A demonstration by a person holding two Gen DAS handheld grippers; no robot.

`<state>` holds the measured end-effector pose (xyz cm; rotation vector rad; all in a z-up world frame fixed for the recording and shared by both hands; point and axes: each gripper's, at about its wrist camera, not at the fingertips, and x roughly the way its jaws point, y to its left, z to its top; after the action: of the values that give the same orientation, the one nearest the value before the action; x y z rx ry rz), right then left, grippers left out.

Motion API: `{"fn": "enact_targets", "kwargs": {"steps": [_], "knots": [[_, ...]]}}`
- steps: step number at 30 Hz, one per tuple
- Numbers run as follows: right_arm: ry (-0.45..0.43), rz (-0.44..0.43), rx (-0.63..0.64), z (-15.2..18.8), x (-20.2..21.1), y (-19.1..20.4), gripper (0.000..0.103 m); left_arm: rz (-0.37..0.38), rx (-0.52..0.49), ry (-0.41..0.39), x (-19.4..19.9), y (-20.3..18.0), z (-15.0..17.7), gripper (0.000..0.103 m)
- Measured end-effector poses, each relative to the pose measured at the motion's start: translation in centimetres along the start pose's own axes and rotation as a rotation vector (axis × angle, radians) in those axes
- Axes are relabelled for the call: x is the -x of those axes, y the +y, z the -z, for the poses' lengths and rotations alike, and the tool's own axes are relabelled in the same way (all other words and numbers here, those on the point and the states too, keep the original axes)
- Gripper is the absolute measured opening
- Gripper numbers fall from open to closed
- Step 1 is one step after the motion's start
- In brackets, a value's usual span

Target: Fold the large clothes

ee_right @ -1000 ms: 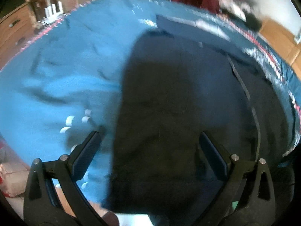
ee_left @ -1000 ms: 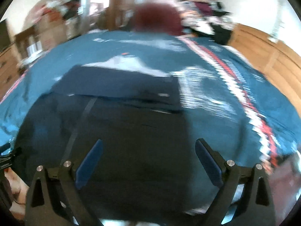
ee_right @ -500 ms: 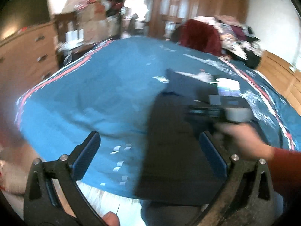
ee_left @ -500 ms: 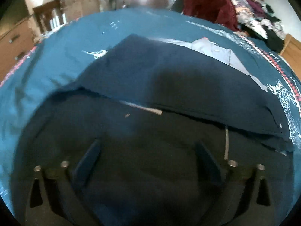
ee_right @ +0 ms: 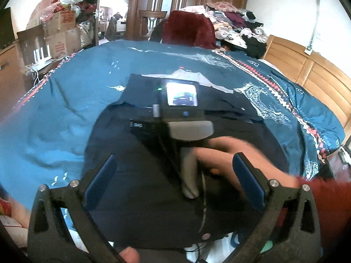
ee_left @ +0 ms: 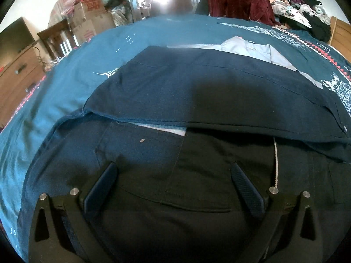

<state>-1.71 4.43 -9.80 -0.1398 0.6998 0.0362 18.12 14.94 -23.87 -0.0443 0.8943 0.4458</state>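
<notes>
A large dark navy garment (ee_left: 197, 92) lies spread on the blue bedspread (ee_left: 92, 57), its far part folded over the near part (ee_left: 166, 175). A light grey garment (ee_left: 258, 50) shows beyond it. My left gripper (ee_left: 173, 182) is open and empty, low over the near dark cloth. My right gripper (ee_right: 175, 175) is open and empty, higher up. In the right wrist view the dark garment (ee_right: 131, 175) lies below, and the left gripper's body (ee_right: 182, 109) with the hand holding it is over it.
A dark red garment (ee_right: 188, 28) hangs on a chair past the bed. A pile of clothes (ee_right: 237, 26) lies at the far right by the wooden headboard (ee_right: 307, 70). Cardboard boxes (ee_left: 92, 19) and a wooden dresser (ee_left: 17, 81) stand at the left.
The left gripper has moved forward and lower over the dark garment. The right gripper has pulled back and up, so the left gripper and its hand now show in its view.
</notes>
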Motion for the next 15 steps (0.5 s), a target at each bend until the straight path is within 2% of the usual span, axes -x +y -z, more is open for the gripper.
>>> {"fn": "enact_targets", "kwargs": {"steps": [5, 9, 11, 13, 15], "knots": [[0.036, 0.024, -0.038, 0.0, -2.1, -5.4, 0.103, 0.0, 0.0, 0.0, 0.0, 0.0, 0.0, 0.103], [0.027, 0.102, -0.149, 0.1, -2.6, -12.1, 0.103, 0.0, 0.0, 0.0, 0.0, 0.0, 0.0, 0.103], [0.017, 0.113, -0.228, 0.5, -2.5, -15.6, 0.103, 0.0, 0.0, 0.0, 0.0, -0.1, -0.1, 0.103], [-0.006, 0.119, -0.276, 0.4, -1.9, -17.4, 0.103, -0.001, 0.0, 0.0, 0.0, -0.1, 0.0, 0.103], [-0.032, 0.121, -0.259, -0.1, -1.2, -17.3, 0.103, -0.001, 0.0, -0.001, 0.0, 0.0, 0.0, 0.103]]}}
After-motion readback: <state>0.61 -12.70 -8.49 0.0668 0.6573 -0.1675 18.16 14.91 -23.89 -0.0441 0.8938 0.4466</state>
